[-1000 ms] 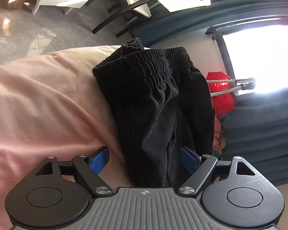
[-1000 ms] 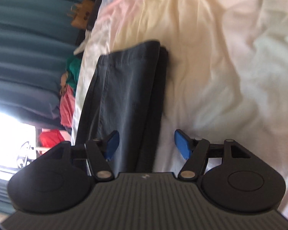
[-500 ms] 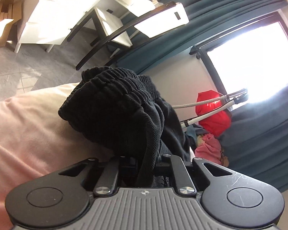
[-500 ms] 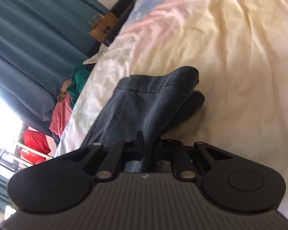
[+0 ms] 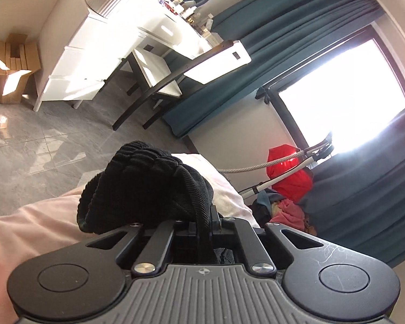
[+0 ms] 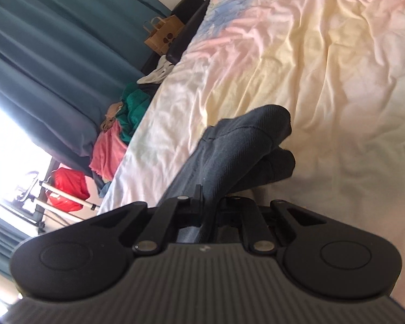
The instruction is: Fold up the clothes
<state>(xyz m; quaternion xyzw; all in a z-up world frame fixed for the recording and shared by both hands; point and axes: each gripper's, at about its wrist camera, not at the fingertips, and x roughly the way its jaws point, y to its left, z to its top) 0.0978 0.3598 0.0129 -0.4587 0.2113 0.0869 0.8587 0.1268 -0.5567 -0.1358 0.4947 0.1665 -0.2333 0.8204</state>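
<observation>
Left tool (image 5: 203, 222) is clenched on the black trousers' waistband (image 5: 148, 183); right tool (image 6: 208, 202) grips their leg end.

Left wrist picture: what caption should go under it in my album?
Left gripper shut on the black trousers' elastic waistband, bunched above the pink bedsheet.

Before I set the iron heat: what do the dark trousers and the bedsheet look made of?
The trousers look like a soft matte ribbed weave, maybe cotton corduroy: fine ridges show, and the waistband is gathered elastic. The bedsheet looks like thin, matte woven cotton, creased all over. The exact fibre cannot be told.
</observation>
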